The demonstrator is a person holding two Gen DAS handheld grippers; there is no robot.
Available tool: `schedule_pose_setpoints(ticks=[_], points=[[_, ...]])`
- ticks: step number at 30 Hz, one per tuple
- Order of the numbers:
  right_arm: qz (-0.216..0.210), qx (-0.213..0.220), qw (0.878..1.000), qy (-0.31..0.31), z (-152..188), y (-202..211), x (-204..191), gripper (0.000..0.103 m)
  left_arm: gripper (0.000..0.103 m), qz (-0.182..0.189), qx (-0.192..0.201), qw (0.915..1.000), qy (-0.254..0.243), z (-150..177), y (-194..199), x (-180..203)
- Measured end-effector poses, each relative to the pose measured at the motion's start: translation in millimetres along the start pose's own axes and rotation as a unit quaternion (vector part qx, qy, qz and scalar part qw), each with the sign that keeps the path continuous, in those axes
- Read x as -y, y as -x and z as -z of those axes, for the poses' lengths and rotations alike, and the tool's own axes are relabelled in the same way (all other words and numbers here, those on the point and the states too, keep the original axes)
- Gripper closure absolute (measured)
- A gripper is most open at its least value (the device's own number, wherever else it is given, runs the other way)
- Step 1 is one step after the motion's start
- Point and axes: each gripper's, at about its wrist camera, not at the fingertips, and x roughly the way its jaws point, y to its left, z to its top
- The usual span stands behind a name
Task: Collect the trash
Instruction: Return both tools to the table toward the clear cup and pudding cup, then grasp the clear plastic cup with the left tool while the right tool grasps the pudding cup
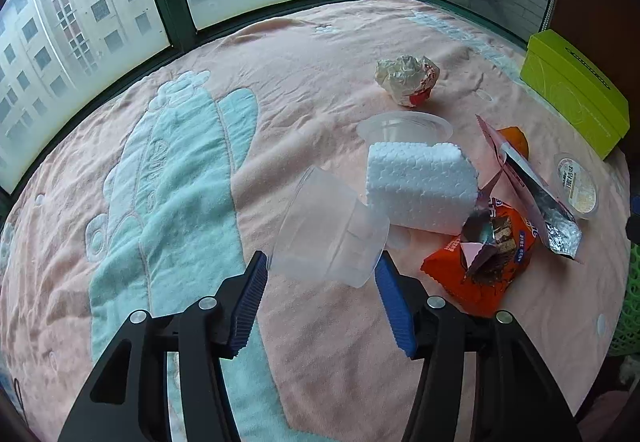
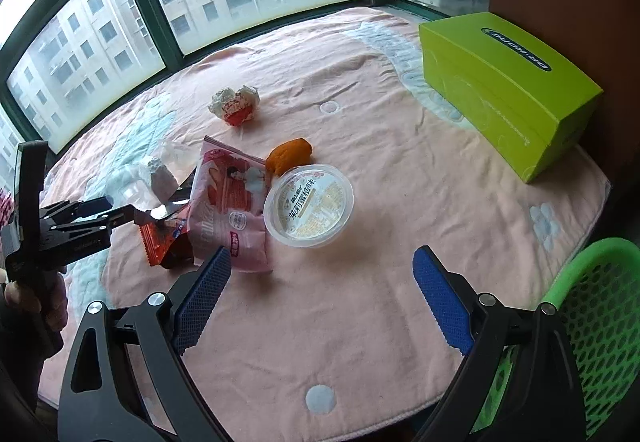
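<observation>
Left gripper (image 1: 322, 268) half open around clear plastic cup (image 1: 330, 226), tipped over mid-blanket (image 1: 280, 82), pads just beside cup, not squeezing. Right gripper (image 2: 322, 268) wide open, holding nothing, near green basket (image 2: 600, 306) at blanket's right edge, probably for trash.

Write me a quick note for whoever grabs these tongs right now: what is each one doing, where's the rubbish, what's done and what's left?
Left tongs: open around the tipped clear plastic cup; pads not clearly pressing it.
Right tongs: wide open, empty, above the blanket near the sealed jelly cup.
Rubbish on the blanket: foam block, second clear cup, crumpled wrapper, orange snack packet, pink pouch, orange peel.
Green basket at right edge.
Done: nothing seen binned.
Left: everything. The green box doesn't look like trash.
</observation>
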Motion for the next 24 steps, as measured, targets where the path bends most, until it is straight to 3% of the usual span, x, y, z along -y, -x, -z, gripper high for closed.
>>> schedule_pose_setpoints(ticks=[17,22,24], points=[[0.028,-0.039,0.998,0.044,-16,-64,-14,0.014,0.050,0.041,0.011,0.9984,0.037,4,33,-13],[0.033,-0.047,0.997,0.042,-14,-73,-11,0.024,0.050,0.048,0.014,0.9978,0.044,6,42,-16],[0.027,-0.051,0.998,0.039,-13,-73,-10,0.040,0.050,0.050,0.017,0.9976,0.046,6,46,-15]])
